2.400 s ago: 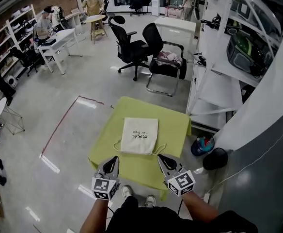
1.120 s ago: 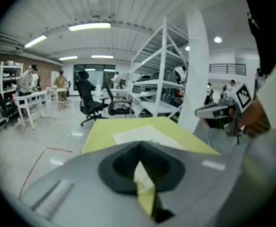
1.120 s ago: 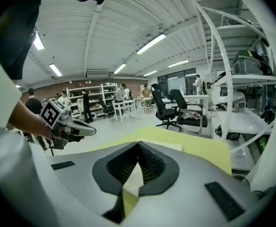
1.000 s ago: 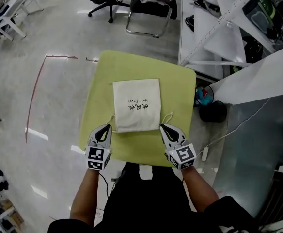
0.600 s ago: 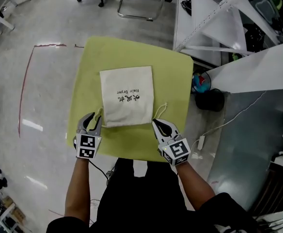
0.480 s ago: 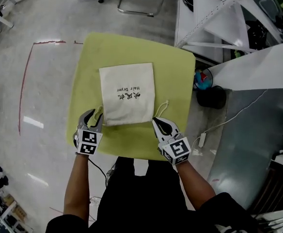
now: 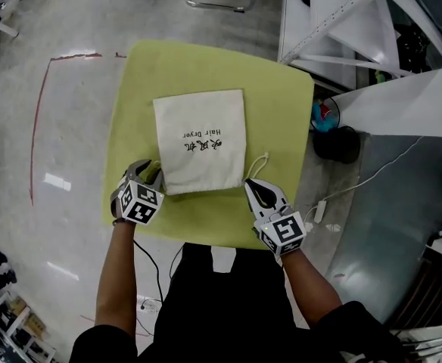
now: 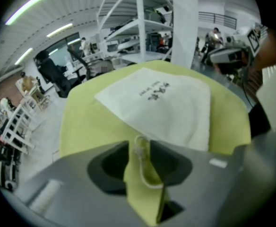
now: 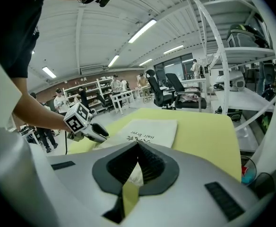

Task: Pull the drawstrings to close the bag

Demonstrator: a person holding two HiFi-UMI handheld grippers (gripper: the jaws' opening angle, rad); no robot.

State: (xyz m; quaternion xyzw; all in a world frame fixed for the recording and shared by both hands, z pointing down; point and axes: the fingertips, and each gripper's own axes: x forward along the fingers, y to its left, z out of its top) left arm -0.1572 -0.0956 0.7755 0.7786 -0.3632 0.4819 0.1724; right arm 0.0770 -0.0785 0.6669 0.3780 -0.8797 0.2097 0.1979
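A white cloth bag (image 7: 200, 138) with dark print lies flat on the yellow-green table (image 7: 281, 104), its mouth toward me. My left gripper (image 7: 147, 175) is at the bag's near left corner. In the left gripper view its jaws (image 8: 139, 144) stand apart, with the left drawstring loop (image 8: 142, 167) lying between them, not pinched. My right gripper (image 7: 253, 186) sits at the near right corner, just below the right drawstring loop (image 7: 259, 162). Its jaws (image 9: 138, 144) are shut tip to tip, and I see nothing gripped. The bag (image 9: 150, 130) lies beyond them.
A black bin (image 7: 340, 143) and a blue object (image 7: 324, 116) stand on the floor right of the table. A white cable with a plug strip (image 7: 316, 211) trails there. White shelving (image 7: 357, 21) fills the upper right. Red tape (image 7: 36, 127) marks the floor on the left.
My left gripper has moved in to the bag's near left corner and its jaws have parted around the drawstring. The right gripper has stayed shut by the right corner.
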